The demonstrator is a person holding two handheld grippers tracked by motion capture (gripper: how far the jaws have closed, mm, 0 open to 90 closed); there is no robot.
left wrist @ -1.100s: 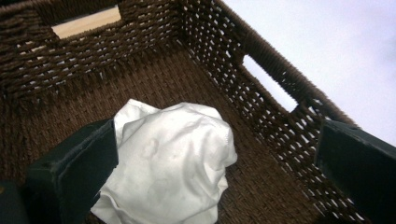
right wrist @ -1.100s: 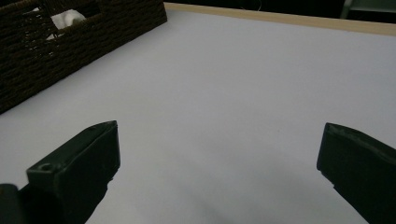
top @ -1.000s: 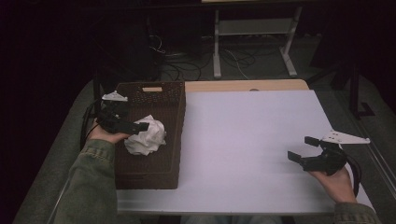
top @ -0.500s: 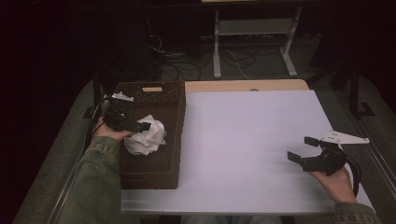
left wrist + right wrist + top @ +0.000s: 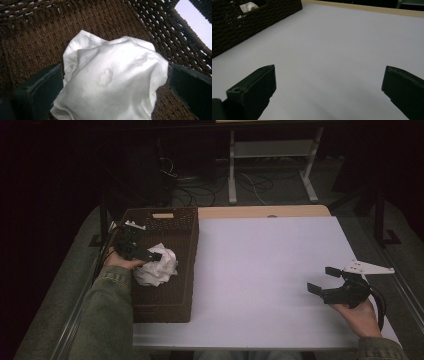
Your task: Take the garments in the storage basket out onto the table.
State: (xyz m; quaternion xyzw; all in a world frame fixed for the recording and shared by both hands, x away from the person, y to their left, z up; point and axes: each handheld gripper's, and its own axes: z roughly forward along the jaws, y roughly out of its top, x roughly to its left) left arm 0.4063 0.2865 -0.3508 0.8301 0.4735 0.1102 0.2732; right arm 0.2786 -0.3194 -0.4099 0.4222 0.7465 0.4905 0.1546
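So the white cloth [image 5: 110, 80] is sitting crumpled in a heap inside the brown wicker basket [image 5: 172, 300], lying on the woven bottom roughly midway along it and closer to the basket's left wall. I'm holding my left gripper [image 5: 150, 256] right over it, jaws spread wide with one on each side of the bundle, and in the left gripper view I'm seeing a bit of gap between each jaw and the fabric, so it isn't gripping anything. The basket itself is standing along the left edge of the desk [image 5: 260, 270], reaching from near the far left corner almost down to the near edge. My right gripper [image 5: 327, 282] is hanging out well apart from all that, near the right edge toward the near right corner, jaws wide open too and holding nothing, pointing across the bare white top toward the basket.
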